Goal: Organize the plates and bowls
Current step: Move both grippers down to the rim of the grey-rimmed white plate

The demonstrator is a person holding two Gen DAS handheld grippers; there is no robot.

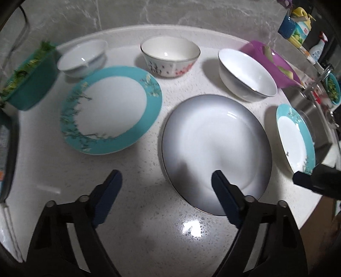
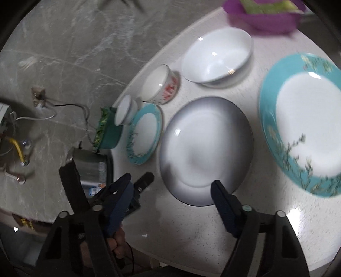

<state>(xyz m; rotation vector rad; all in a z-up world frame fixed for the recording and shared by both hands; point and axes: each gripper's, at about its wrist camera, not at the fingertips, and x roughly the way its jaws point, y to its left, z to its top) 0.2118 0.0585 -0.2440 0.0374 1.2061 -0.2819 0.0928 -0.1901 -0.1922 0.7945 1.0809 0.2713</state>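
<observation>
On the white counter lie a grey-rimmed white plate point(image 1: 215, 153) point(image 2: 204, 149), a large teal-rimmed plate point(image 1: 110, 108) point(image 2: 145, 133) and a second teal-rimmed plate point(image 1: 295, 138) point(image 2: 302, 125). Behind them stand a small white spouted bowl point(image 1: 82, 58) point(image 2: 125, 110), a floral bowl point(image 1: 170, 56) point(image 2: 159, 84) and a large white bowl point(image 1: 247, 74) point(image 2: 217, 55). My left gripper point(image 1: 166, 181) is open and empty, above the counter at the grey plate's near left edge. My right gripper point(image 2: 172, 187) is open and empty near the grey plate's near edge; it also shows at the left wrist view's right edge point(image 1: 315, 181).
A teal container of greens point(image 1: 27, 81) point(image 2: 106, 130) stands at the far left. A purple basin point(image 1: 270, 61) point(image 2: 262, 15) sits at the back right. A sink point(image 1: 315, 102) with bottles beyond lies to the right. A metal pot point(image 2: 91, 168) is off the counter's left.
</observation>
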